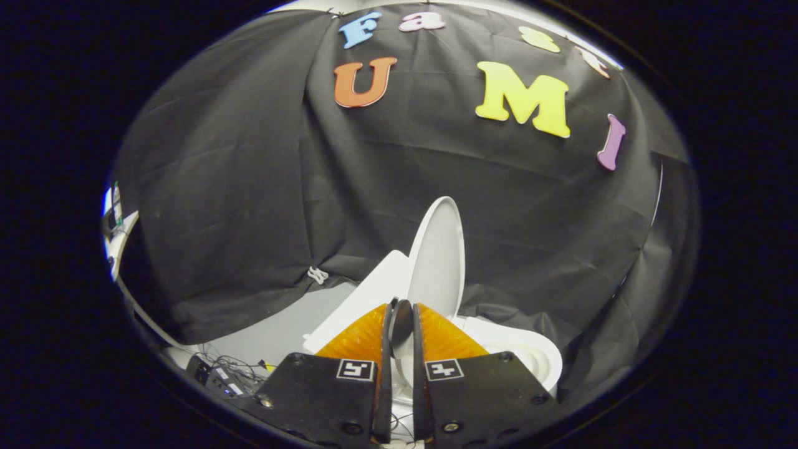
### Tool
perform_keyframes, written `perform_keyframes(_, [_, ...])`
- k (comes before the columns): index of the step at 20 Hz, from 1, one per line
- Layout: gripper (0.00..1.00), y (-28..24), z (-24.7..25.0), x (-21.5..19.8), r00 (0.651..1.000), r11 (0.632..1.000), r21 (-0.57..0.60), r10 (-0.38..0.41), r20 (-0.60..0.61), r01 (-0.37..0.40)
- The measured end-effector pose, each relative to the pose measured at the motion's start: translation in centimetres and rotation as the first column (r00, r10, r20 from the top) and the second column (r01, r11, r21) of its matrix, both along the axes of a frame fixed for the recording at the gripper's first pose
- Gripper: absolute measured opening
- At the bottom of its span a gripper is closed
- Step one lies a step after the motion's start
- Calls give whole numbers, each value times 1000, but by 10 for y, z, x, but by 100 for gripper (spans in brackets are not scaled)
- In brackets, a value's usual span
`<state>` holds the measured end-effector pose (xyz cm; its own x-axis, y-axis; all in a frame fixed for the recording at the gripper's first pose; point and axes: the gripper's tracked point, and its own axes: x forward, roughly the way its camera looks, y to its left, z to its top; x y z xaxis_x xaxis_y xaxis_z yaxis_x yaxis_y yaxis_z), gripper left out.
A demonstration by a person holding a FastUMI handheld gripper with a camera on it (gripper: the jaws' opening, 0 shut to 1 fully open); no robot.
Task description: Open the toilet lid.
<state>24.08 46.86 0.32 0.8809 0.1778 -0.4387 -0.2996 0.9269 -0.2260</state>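
A white toilet stands against the black cloth wall, just beyond my fingers. Its lid [438,255] is raised, standing nearly upright and leaning toward the tank [365,302], with its grey inner face turned to the bowl. The seat and bowl [527,352] lie open to the right of the fingers. My gripper [401,312] sits low in front of the toilet, its tips level with the lid's lower end. The fingers are drawn together with only a narrow slit between them, and I see nothing pressed between them.
Grey floor [274,333] stretches to the left of the toilet. A dark box with tangled cables [221,377] lies on it near the left finger. The black cloth hangs close behind and to the right of the toilet.
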Motion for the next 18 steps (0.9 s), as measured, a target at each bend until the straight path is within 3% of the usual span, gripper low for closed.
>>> perform_keyframes(11, [18,-3,-2,-2,999,999,-38,39,25,-38])
perform_keyframes(16, [42,-4,-21,-17,992,996,13,93,-84,-92])
perform_keyframes(18, [50,-11,-14,-25,993,995,25,97,-63,-96])
